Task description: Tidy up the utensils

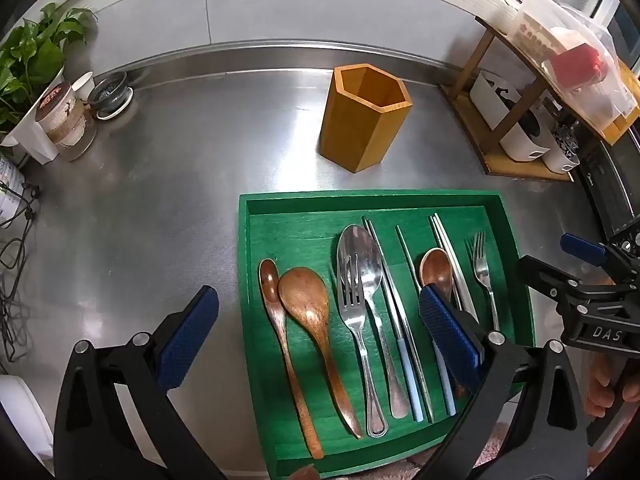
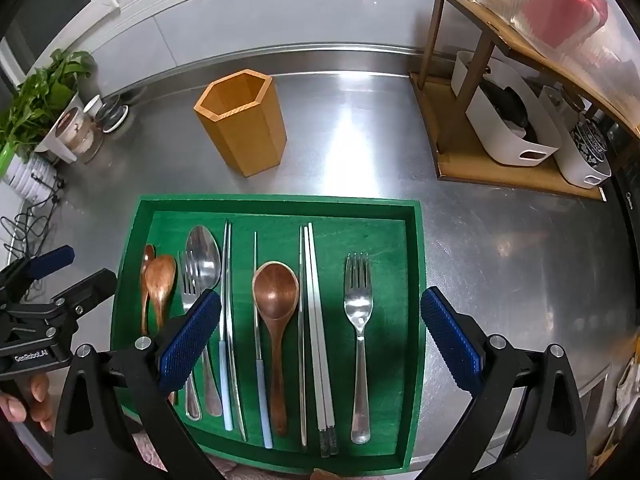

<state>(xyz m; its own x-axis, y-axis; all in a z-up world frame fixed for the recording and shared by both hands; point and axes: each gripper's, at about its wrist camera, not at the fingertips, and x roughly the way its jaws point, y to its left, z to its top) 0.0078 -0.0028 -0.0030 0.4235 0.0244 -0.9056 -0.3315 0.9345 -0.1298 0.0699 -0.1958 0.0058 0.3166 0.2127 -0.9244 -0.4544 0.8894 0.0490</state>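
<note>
A green tray (image 1: 256, 224) (image 2: 412, 240) lies on the steel counter and holds utensils side by side: wooden spoons (image 1: 308, 308) (image 2: 276, 292), a metal spoon (image 1: 362, 256) (image 2: 204, 252), forks (image 1: 482, 268) (image 2: 358, 304) and chopsticks (image 1: 448, 252) (image 2: 314, 320). A hexagonal wooden holder (image 1: 364, 116) (image 2: 244, 120) stands empty behind the tray. My left gripper (image 1: 320, 332) is open above the tray's left part. My right gripper (image 2: 320, 332) is open above the tray's middle. Each gripper shows in the other's view (image 1: 580, 276) (image 2: 60, 276).
A wooden shelf rack (image 1: 516, 136) (image 2: 500, 128) with white bins stands at the right. A potted plant (image 1: 32, 56) (image 2: 44, 88), jars and cups stand at the back left. Cables (image 1: 16, 248) lie at the left edge.
</note>
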